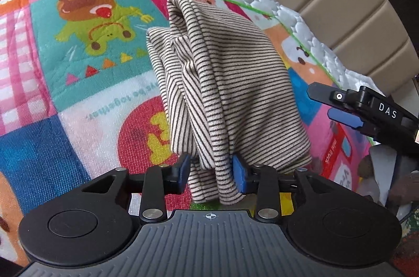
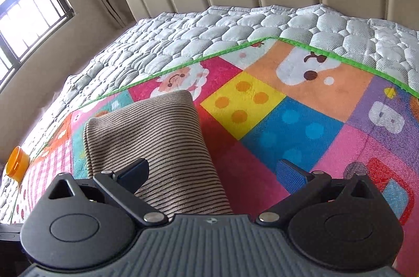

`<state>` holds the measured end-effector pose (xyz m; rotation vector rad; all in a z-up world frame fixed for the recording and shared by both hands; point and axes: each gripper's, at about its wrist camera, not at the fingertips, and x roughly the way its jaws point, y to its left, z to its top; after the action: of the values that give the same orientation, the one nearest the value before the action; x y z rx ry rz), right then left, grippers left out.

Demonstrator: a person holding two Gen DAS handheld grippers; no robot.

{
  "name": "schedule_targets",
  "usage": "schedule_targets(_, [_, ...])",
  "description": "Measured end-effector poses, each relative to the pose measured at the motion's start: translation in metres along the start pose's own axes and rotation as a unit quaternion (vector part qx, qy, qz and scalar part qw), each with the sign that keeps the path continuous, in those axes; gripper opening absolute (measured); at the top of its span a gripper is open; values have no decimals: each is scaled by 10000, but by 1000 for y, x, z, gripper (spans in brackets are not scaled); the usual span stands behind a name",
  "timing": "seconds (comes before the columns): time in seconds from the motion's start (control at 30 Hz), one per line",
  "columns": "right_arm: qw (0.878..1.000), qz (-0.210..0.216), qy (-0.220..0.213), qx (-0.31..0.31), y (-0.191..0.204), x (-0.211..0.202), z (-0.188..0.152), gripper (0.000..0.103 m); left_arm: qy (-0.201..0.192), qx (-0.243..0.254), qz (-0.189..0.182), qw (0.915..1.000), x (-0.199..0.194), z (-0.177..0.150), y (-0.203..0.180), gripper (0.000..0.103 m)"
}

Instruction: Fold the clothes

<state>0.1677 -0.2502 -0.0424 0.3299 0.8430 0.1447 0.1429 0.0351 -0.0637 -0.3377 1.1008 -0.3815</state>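
Striped garment [image 1: 222, 83] bunched between the left gripper [image 1: 211, 172] pads — pinched at its near end. Right gripper [image 2: 212, 173] spread wide, empty. Best to keep the pinch firm, lay it flat on the play mat [image 1: 78, 83] — no dragging.

Soft ribbed cloth garment [image 1: 222, 83]; woven printed mat [image 1: 78, 98]; quilted, slightly shiny mattress [image 2: 209, 25]; matt black plastic hand-held gripper [image 1: 210, 172].

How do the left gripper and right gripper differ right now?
The left gripper has the striped garment between its pads at the near edge; the right gripper has nothing between its pads. The left's jaws stand narrow around the bunched cloth; the right's are spread wide, over the garment's edge and the play mat. Both have black linkages and blue pads and point down at the bed.
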Motion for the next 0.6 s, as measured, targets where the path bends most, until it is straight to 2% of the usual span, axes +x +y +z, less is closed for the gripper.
schedule_targets(0.13, [9995,310,-18,-76,5,0,4,103,91,118,277,9995,7,1,-3,53])
schedule_targets(0.27, [9984,532,-51,-194,10,3,9,103,138,161,402,9990,11,1,-4,55])
schedule_targets(0.33, [9988,417,-87,-244,8,8,10,103,106,85,339,9993,7,3,-4,55])
schedule_targets(0.4, [9993,196,-312,-120,2,10,10,103,69,7,260,9996,2,5,-3,55])
schedule_targets(0.53, [9966,402,-449,559,-16,11,17,103,-126,-67,139,9998,-14,11,-7,55])
schedule_targets(0.6, [9954,553,-456,628,-18,9,20,103,-283,-134,32,9995,-22,16,-9,57])
